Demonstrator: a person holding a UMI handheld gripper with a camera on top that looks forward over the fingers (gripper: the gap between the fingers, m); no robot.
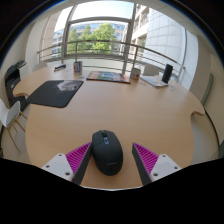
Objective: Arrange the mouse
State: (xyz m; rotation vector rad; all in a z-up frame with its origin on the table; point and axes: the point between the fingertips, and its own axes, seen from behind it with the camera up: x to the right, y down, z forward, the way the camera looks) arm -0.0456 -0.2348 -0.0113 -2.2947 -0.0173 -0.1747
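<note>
mouse (107,151) resting on tabletop (150,110), between pads with gaps either side | gripper (109,160) spread, not pinching | step: likely pre-grasp | next: close, carry toward mouse pad (56,93) far left

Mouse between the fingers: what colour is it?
Black, seen in the gripper view: the mouse sits on the wooden table, between the open hand-held gripper fingers.

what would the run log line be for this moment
stage: approach | gripper: open, mouse between fingers, resting on table | mouse pad: beyond, to the left, bare | grasp: not yet
</note>
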